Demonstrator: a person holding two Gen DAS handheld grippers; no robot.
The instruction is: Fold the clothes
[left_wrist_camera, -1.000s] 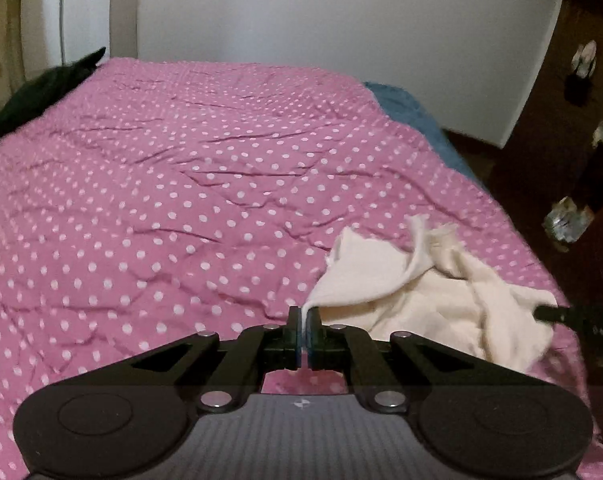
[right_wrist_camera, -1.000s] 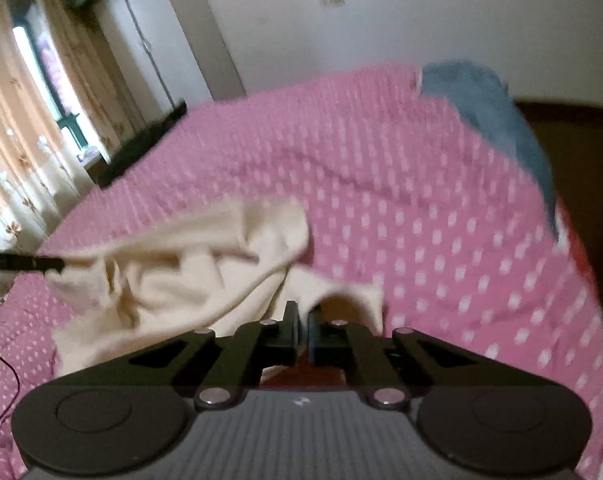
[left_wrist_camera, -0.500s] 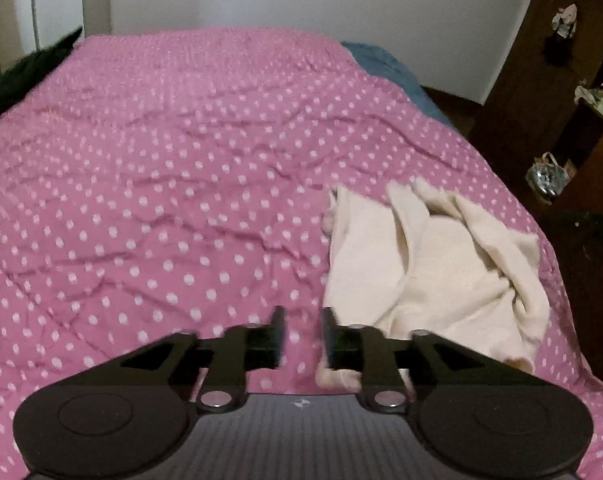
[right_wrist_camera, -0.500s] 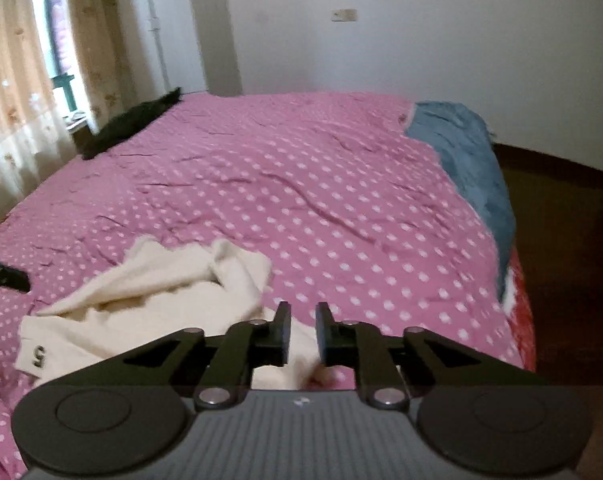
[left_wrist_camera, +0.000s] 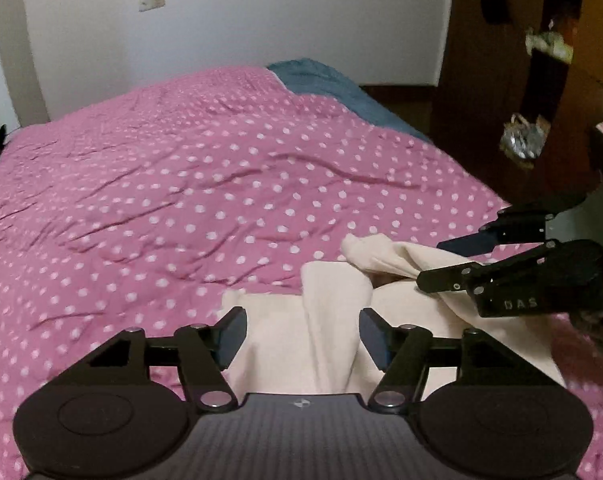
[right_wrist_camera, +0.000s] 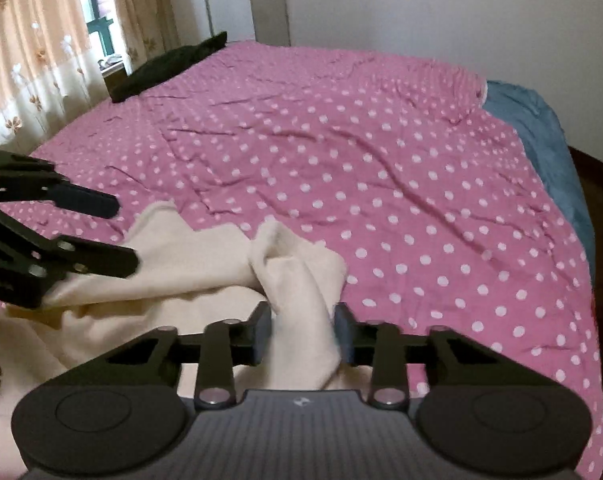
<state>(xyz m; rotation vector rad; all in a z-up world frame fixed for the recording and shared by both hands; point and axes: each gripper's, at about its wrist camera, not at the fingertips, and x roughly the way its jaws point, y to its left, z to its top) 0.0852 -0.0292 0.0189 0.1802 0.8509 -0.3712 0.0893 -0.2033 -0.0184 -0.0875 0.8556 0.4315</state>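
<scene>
Cream garment (left_wrist_camera: 333, 320) crumpled on the pink bedspread (left_wrist_camera: 181, 200), no fold made yet.
My left gripper (left_wrist_camera: 301, 332) and right gripper (right_wrist_camera: 303, 334) both spread, straddling its ridges.

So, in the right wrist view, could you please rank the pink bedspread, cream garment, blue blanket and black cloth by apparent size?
1. Pink bedspread
2. Cream garment, enlarged by nearness
3. Blue blanket
4. Black cloth, far away

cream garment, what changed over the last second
Both tools let go: a second ago each was shut on the cream garment, holding it up; it was dropped on the pink bedspread. Now the left tool and right tool are open, each straddling a raised fold. The bedspread stayed put.
</scene>
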